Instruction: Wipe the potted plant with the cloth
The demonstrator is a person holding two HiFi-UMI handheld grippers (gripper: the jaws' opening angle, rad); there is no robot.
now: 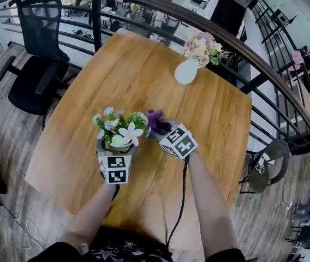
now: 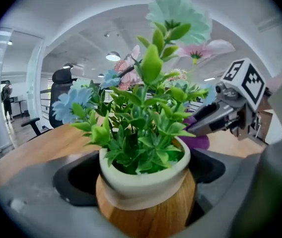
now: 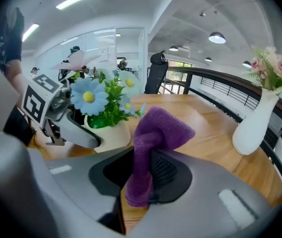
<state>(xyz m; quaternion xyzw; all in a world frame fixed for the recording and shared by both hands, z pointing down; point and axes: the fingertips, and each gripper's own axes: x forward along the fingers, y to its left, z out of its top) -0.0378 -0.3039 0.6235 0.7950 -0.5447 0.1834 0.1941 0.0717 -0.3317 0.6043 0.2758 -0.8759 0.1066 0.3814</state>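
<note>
A small potted plant (image 1: 118, 132) with green leaves and blue, pink and white flowers stands in a wood-look pot with a white rim (image 2: 146, 202). My left gripper (image 1: 115, 146) is shut on the pot, one jaw on each side. Just right of the plant, my right gripper (image 1: 163, 129) is shut on a purple cloth (image 1: 156, 120). The cloth (image 3: 156, 133) bunches up above the jaws, close to the leaves and flowers (image 3: 106, 100). In the left gripper view the cloth (image 2: 200, 140) shows behind the foliage; I cannot tell if it touches it.
The wooden table (image 1: 144, 75) carries a white vase of pink flowers (image 1: 190, 64) at its far side. A black office chair (image 1: 37, 53) stands at the left. A dark railing (image 1: 253, 53) curves behind the table.
</note>
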